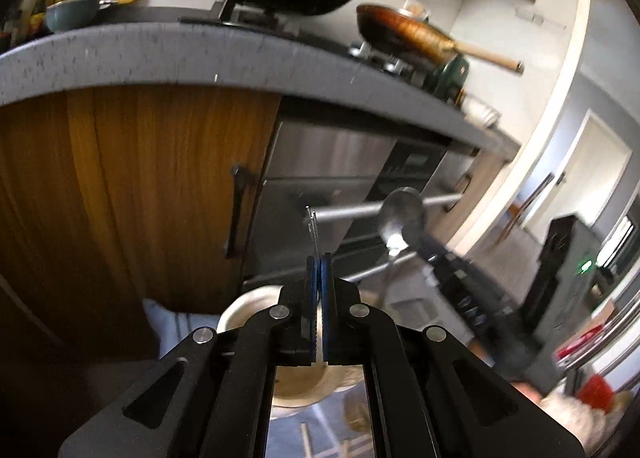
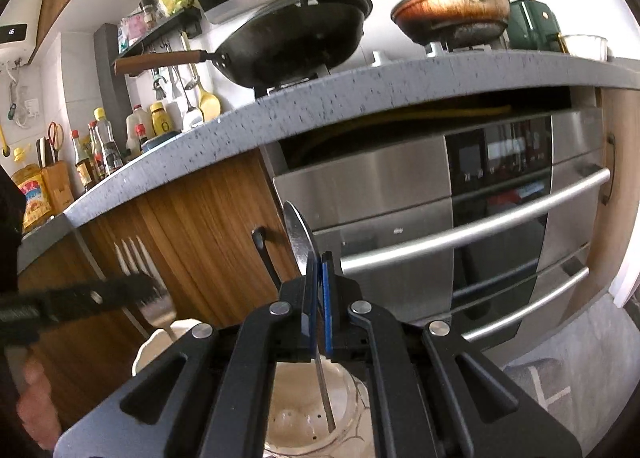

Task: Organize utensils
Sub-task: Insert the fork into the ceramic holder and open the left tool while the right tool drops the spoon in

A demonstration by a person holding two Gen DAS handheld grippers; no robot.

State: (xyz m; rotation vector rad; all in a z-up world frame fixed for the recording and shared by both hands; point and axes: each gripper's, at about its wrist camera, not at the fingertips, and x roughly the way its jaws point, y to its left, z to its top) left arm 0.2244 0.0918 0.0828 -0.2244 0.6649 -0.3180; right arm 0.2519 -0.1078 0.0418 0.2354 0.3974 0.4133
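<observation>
While both of my grippers are clamped shut, each one's got a utensil pinched in it. Left gripper point(image 1: 319, 258) holds a steel fork point(image 1: 313, 226), tines up. In the left wrist cam I only see it edge-on, so it's basically a thin sliver; the right wrist cam shows it properly point(image 2: 138, 262), four long shiny tines, a bit blurry. Right gripper point(image 2: 319, 258) holds a steel spoon point(image 2: 299, 236), bowl end up, w/ its thin handle running down btwn the blue pads into a white ceramic holder point(image 2: 304, 410) just below. Spoon bowl is polished and mirror-like, easier to see from the left cam point(image 1: 401, 218).

Holder has small drain holes at the bottom and a scalloped rim. Most of it is hidden behind the gripper body in both views, so I can't tell its full shape. Can't tell if the spoon handle tip touches the bottom either. Fork handle is mostly covered by the left gripper and pokes down by the holder rim. Part of a hand point(image 2: 36, 406) shows at the lower left edge, cut off and blurred.
</observation>
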